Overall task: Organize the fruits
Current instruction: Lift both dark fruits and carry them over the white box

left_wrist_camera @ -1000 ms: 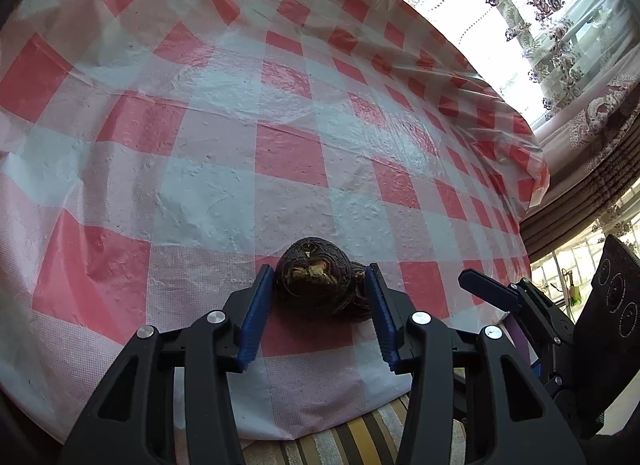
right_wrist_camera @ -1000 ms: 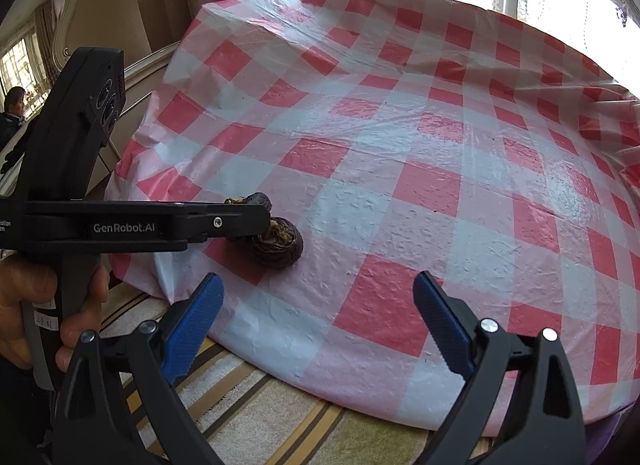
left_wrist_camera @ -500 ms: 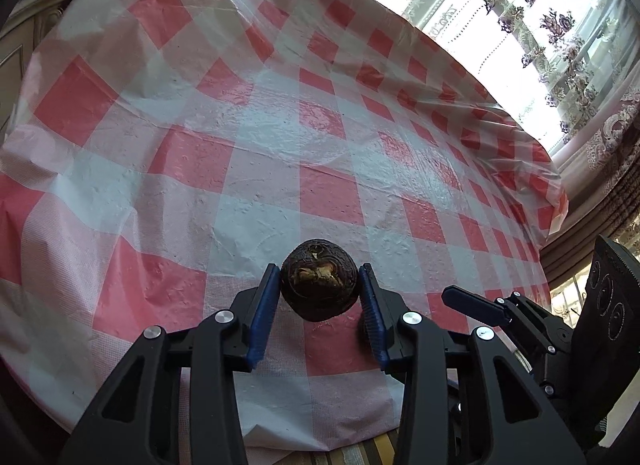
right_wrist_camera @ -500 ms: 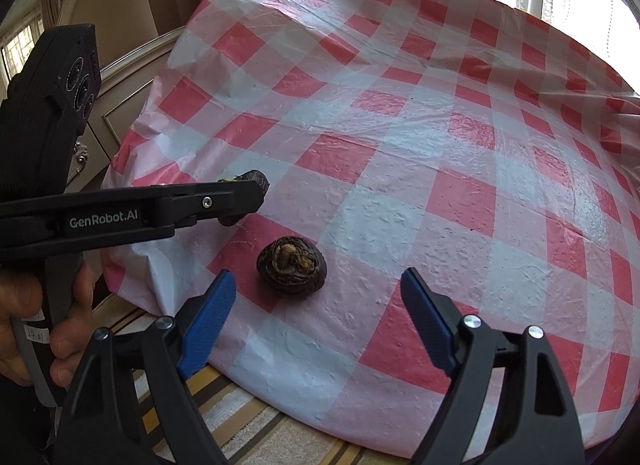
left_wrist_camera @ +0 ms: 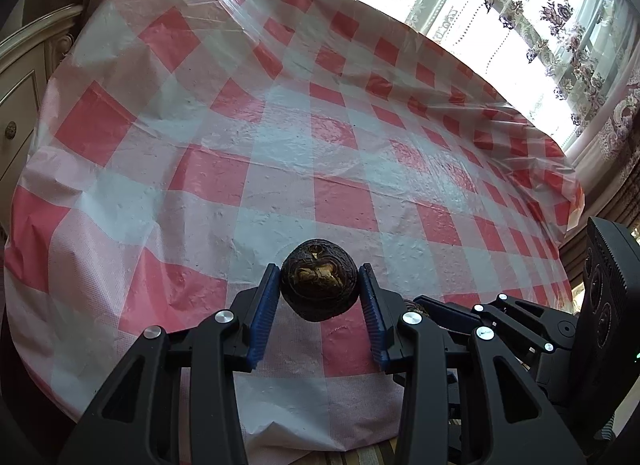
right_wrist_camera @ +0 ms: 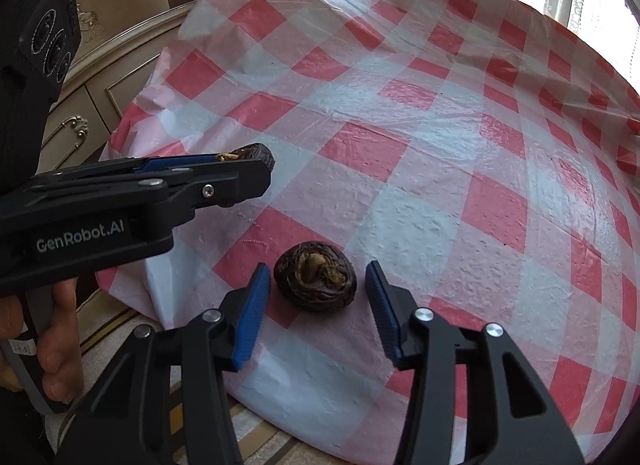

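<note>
A dark brown, wrinkled round fruit hangs just above the red-and-white checked tablecloth, and my left gripper is shut on it with both blue pads against its sides. The right wrist view shows that gripper from the side, the held fruit poking out at its tip. A second fruit of the same kind lies on the cloth near the front edge. My right gripper straddles it with its jaws closing, and a thin gap still shows on each side.
The tablecloth hangs over the table's near edge, with a striped fabric below it. A cream carved cabinet stands to the left. A hand holds the left gripper's handle. Bright curtained windows lie beyond the table.
The left gripper closed on one fruit and lifted it off the cloth, away from the other. The right gripper came forward over the second fruit and its jaws narrowed around it.
</note>
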`<action>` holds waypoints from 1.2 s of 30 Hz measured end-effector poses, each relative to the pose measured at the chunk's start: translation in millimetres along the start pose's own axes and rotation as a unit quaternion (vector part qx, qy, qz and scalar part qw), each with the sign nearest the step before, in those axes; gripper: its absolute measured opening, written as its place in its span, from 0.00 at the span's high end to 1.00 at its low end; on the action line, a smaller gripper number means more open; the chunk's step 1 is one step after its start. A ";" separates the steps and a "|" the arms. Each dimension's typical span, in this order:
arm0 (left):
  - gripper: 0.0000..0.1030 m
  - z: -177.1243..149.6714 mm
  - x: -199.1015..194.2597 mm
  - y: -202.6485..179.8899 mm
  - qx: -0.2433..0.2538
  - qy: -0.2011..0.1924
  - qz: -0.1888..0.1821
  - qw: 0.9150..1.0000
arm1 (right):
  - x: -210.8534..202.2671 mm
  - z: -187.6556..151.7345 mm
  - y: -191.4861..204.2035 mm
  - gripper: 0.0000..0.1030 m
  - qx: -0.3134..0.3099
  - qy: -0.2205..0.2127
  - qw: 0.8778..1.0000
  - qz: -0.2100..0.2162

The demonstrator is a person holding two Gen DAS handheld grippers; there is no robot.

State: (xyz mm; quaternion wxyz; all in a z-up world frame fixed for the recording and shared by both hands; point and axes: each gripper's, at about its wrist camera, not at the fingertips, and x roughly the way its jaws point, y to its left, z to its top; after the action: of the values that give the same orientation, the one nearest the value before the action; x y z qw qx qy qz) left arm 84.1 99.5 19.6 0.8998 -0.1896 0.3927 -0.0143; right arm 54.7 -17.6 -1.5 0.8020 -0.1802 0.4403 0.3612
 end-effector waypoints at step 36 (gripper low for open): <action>0.64 -11.9 -12.9 -85.4 0.089 -0.003 0.013 0.996 | -84.7 -58.0 -64.9 0.60 0.120 -0.074 0.990 -0.028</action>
State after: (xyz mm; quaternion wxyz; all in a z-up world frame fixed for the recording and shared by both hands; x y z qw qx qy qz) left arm 77.2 18.6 51.4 0.9143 -0.1038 0.3898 -0.0365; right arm 39.5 -132.1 35.7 0.8584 -0.0674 0.4143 0.2950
